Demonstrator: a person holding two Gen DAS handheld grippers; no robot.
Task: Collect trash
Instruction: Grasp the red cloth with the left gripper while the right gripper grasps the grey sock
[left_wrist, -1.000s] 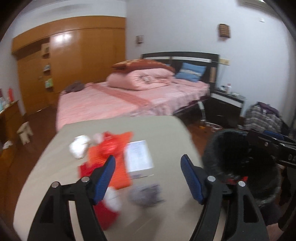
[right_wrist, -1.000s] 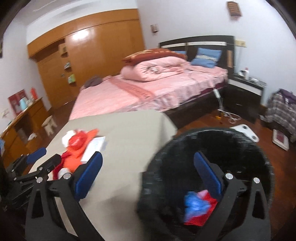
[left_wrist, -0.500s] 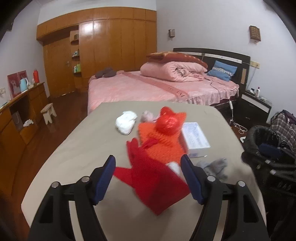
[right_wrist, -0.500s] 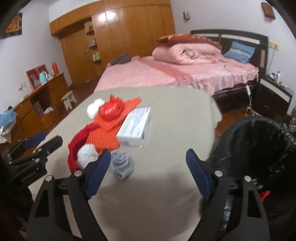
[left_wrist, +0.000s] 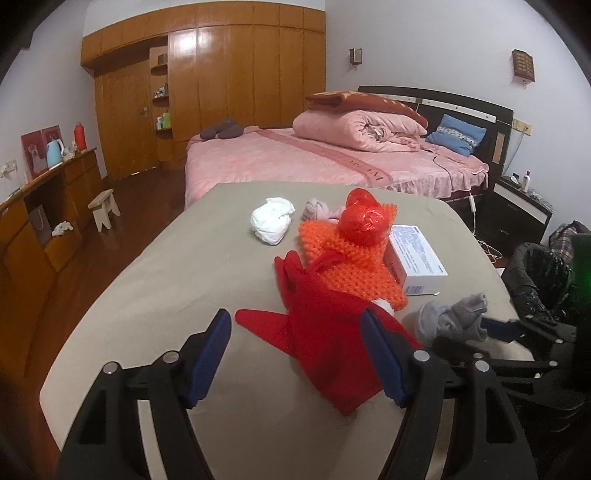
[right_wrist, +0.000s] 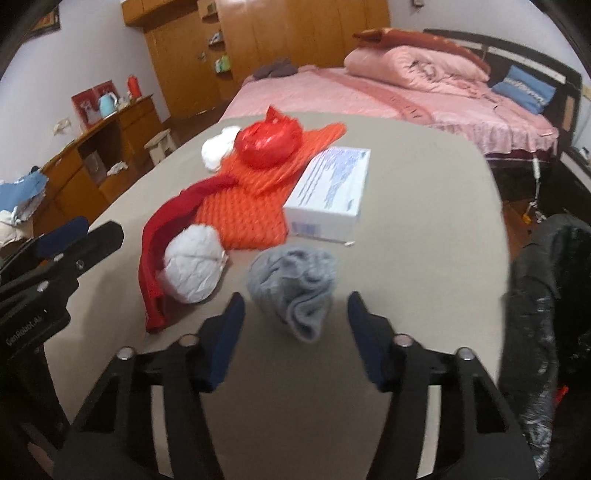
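On the beige table (left_wrist: 177, 280) lies a pile of trash. A dark red cloth (left_wrist: 325, 332) lies between the fingers of my left gripper (left_wrist: 295, 354), which is open, its pads off the cloth. My right gripper (right_wrist: 295, 334) is closing around the near end of a grey wad of fabric (right_wrist: 295, 284), and its pads are still apart from the wad. The grey wad (left_wrist: 450, 317) also shows in the left wrist view beside a blue fingertip (left_wrist: 495, 328) of the right gripper. A white paper ball (right_wrist: 194, 267) rests on the red cloth (right_wrist: 155, 258).
An orange knitted mat (left_wrist: 343, 266) carries a red plastic ball (left_wrist: 364, 221). Beside it are a white box (right_wrist: 332, 188), a second white wad (left_wrist: 271, 221) and a pink wad (left_wrist: 316, 208). A black-lined bin (right_wrist: 546, 295) stands off the table's right edge. A pink bed (left_wrist: 332, 158) lies behind.
My right gripper swung from over the black bin to the table, came down at the grey wad, and its jaws narrowed. My left gripper moved in low over the red cloth.
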